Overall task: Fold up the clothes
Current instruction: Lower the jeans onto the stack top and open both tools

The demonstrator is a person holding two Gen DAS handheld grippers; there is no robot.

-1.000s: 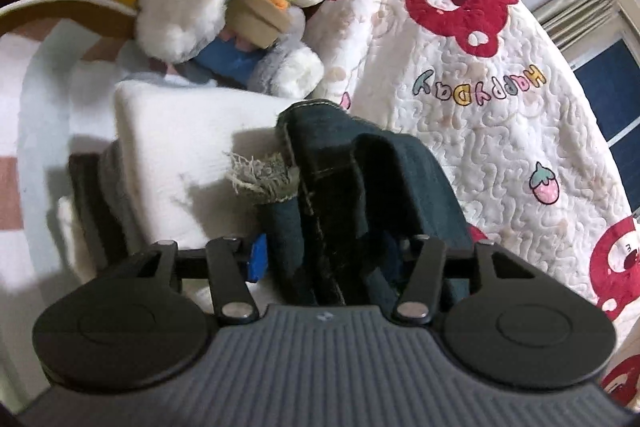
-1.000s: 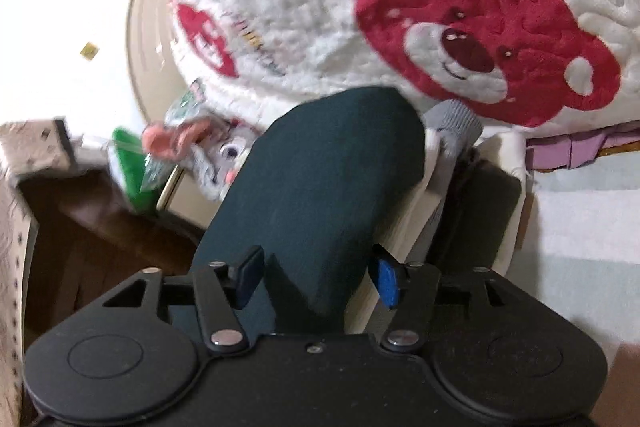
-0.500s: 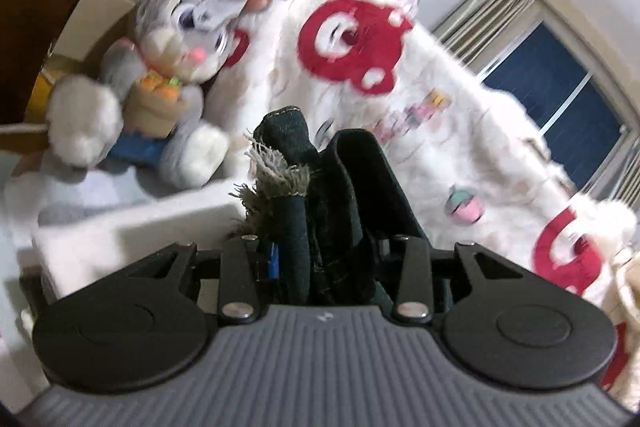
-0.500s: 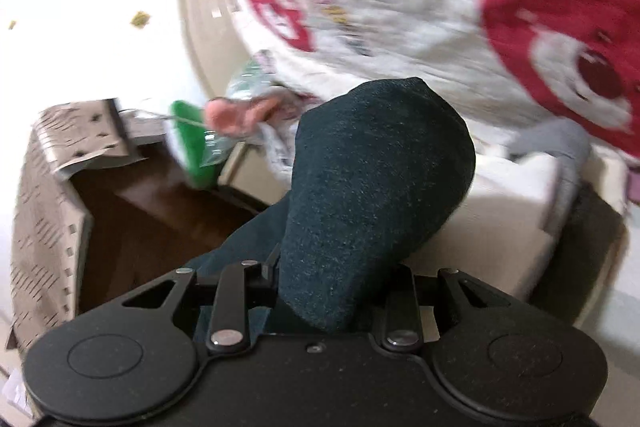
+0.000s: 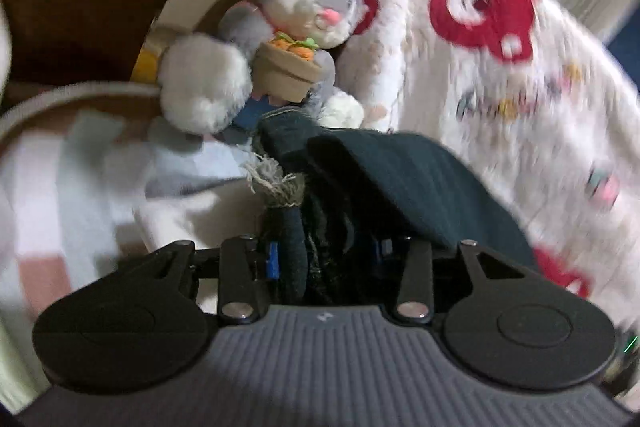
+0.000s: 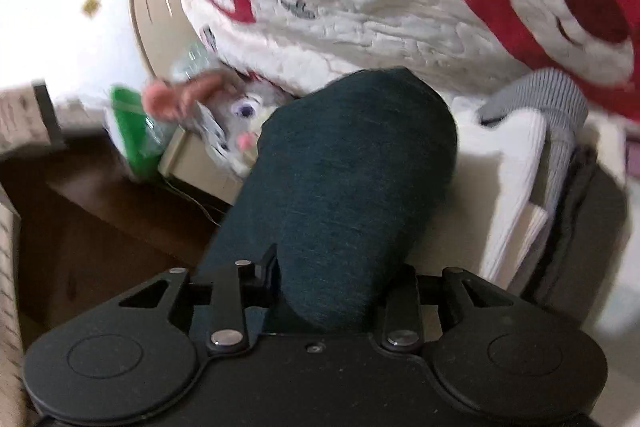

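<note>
A folded pair of dark jeans (image 5: 400, 179) with a frayed hem is held between both grippers above a pile of folded clothes. My left gripper (image 5: 326, 259) grips the frayed end, with cloth filling the gap between its blue pads; its jaws are opening slightly. My right gripper (image 6: 336, 275) clamps the rounded fold of the dark jeans (image 6: 344, 167), and its jaws are opening slightly too. Below lies the pile, with a white garment (image 6: 516, 163), a grey ribbed one (image 6: 560, 115) and a dark one (image 6: 580, 211).
A grey plush rabbit (image 5: 288, 39) sits just beyond the jeans, against a white quilt with red bears (image 5: 500, 67). A striped bedsheet (image 5: 36, 187) lies at the left. In the right wrist view a green bottle (image 6: 132, 131) stands by a dark wooden surface (image 6: 100, 227).
Both grippers narrowed from wide apart onto the jeans. The bundle has since shifted over the white folded garment, and both views now blur with movement.
</note>
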